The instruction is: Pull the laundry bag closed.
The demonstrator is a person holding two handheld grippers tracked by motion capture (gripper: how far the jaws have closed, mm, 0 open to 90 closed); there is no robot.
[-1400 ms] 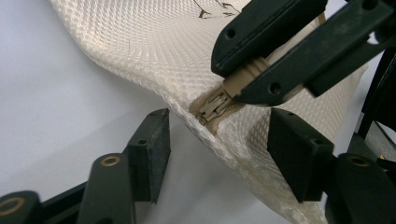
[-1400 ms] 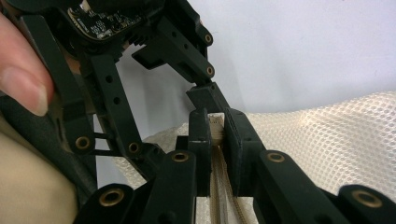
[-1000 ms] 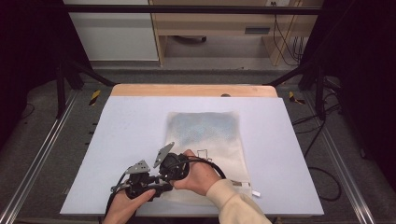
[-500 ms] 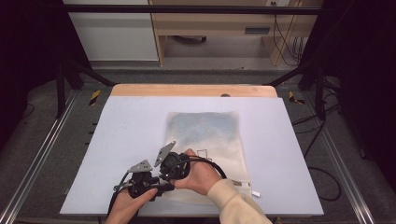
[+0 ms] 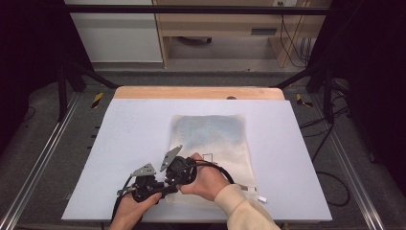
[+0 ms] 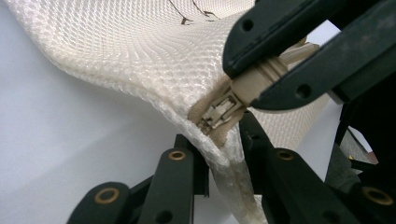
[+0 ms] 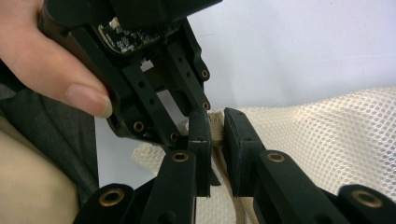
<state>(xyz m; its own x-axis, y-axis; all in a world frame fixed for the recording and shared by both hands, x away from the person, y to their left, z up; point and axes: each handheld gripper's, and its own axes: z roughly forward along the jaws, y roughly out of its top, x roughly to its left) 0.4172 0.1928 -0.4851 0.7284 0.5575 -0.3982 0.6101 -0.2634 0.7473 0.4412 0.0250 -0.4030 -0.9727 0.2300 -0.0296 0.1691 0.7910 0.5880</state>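
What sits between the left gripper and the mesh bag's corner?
Nothing visible: the left gripper has just been closing, with the mesh bag edge between its jaws. The right gripper pinches the zipper pull beside it.

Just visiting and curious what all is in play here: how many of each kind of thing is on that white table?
Mesh laundry bag: 1
Zipper pull: 1
Hand-held grippers: 2, left gripper and right gripper
Total: 4
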